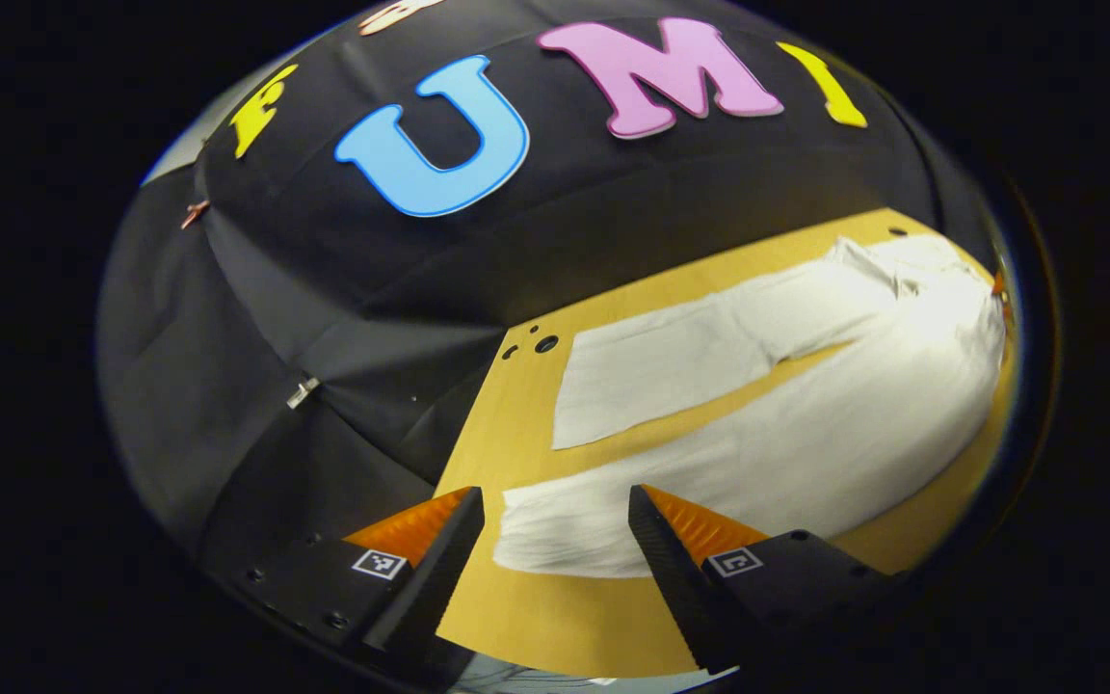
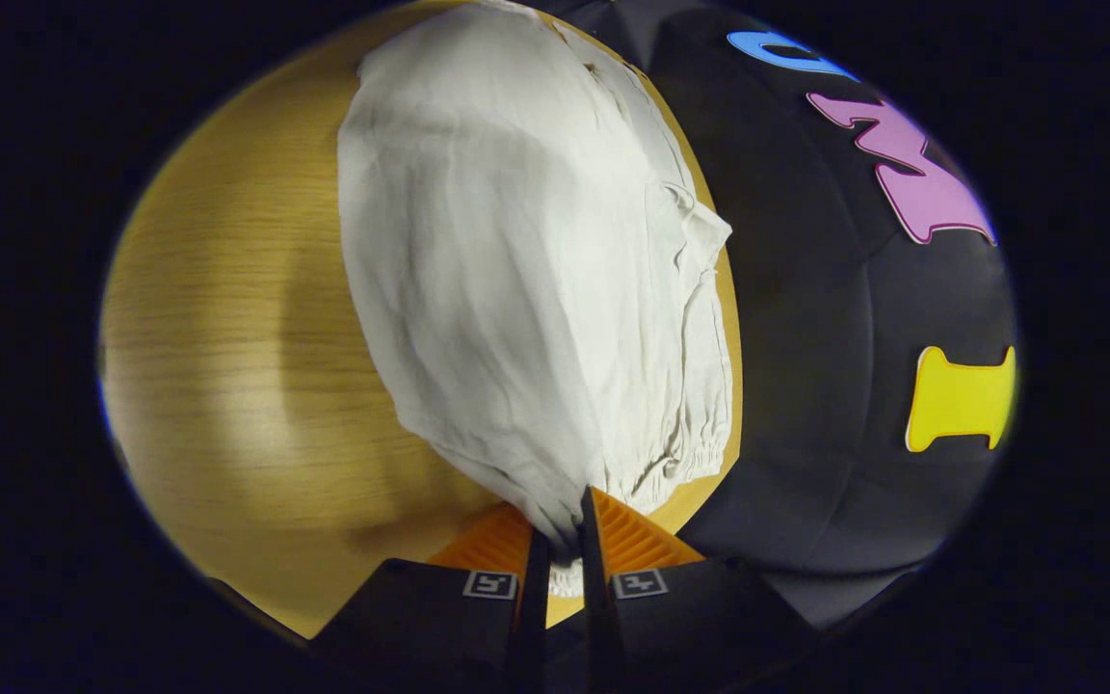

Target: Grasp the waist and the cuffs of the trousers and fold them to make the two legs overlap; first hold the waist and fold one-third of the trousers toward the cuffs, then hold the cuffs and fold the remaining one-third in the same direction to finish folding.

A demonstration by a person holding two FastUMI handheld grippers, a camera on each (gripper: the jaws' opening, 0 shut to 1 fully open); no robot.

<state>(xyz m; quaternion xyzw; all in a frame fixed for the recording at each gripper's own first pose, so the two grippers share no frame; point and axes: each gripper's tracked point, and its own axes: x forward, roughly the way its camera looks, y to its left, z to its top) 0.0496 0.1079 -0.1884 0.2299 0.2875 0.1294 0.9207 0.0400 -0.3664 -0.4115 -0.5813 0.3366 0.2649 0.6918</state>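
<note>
The trousers (image 1: 806,414) lie spread flat on the wooden counter (image 1: 555,617), which stands against the black cloth wall (image 1: 343,289) of the booth. In the left gripper view the two legs run apart in a narrow V: the far leg (image 1: 709,357) lies nearer the wall, the near leg (image 1: 757,463) lies closer to the camera, and a wedge of bare counter shows between them. The legs join at the waist end toward the right side of that view. The cuff of the near leg (image 1: 555,535) lies on the counter between the two fingers of the left gripper (image 1: 555,511). These fingers stand wide apart; whether they touch the cloth cannot be told. A few round holes (image 1: 545,343) are set in the counter surface near the cuff of the far leg. In the right gripper view the right gripper (image 2: 563,525) has its fingers drawn together and clamped on a bunched fold of the trousers (image 2: 516,270) at the gathered waist edge (image 2: 680,463). From the clamped point the cloth spreads upward and outward over the counter (image 2: 218,386), with creases fanning away from the fingers. The waist edge lies close to the counter edge beside the cloth wall (image 2: 834,386).
</note>
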